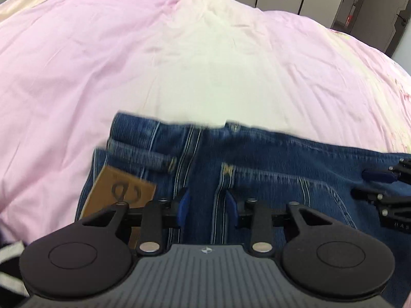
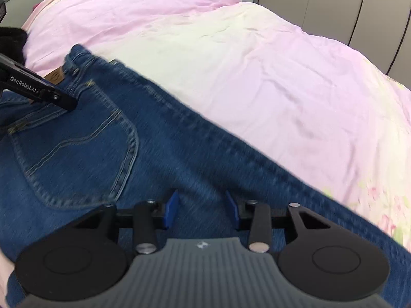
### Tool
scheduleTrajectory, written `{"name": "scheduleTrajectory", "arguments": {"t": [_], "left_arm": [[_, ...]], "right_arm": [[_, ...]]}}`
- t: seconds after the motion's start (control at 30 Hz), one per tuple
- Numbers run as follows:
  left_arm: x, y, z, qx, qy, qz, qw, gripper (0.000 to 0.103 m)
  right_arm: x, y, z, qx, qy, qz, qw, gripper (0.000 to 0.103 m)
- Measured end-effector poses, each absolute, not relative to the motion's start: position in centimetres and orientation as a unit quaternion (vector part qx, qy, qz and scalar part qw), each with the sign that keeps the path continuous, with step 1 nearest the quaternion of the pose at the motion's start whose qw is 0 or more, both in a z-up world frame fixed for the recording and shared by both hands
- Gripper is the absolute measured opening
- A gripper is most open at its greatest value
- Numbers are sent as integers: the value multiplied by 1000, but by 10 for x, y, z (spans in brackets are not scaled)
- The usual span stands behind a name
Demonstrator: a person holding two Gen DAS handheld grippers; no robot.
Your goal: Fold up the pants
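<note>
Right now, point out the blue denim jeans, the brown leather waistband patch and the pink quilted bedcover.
blue denim jeans (image 2: pixel 84 154): right wrist view, back pocket.
brown leather waistband patch (image 1: pixel 120 190): left wrist view, patch middle.
pink quilted bedcover (image 1: pixel 64 64): left wrist view, bare fabric beyond the waistband.

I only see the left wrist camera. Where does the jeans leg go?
Observer: In the right wrist view, the jeans leg stretches toward the picture's lower right, over the pink quilt.
Operator: Is there a pocket?
Observer: Yes, a whole back pocket with tan stitching faces up, left of the right gripper.
Operator: What's written on my left gripper?
Observer: The side of the left gripper reads GenRobot.AI.
</note>
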State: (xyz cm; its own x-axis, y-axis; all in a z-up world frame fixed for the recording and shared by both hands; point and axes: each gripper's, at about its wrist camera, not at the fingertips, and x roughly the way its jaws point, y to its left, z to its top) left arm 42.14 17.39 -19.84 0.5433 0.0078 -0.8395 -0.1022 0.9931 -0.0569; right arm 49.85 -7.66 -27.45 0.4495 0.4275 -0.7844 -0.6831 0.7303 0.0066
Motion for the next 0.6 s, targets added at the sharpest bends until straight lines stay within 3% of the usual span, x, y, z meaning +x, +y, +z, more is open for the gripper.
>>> {"name": "scheduleTrajectory", "arguments": {"t": [0.17,0.37,0.43,0.6], "left_arm": [[442,170,-204,-43,460,41,886,38],[428,168,-190,-26,465,46,884,38],[410,165,-176,-17,465,49,884,45],[352,141,-147,-40,451,3,891,46]], "right_arm": [[544,-61,-286,-138,412,298,850,25],[567,-50,-282,-115,424,284,852,30],[557,-61,-269,-116,417,285,855,31],[497,-102,-237,-72,408,318,853,32]]}}
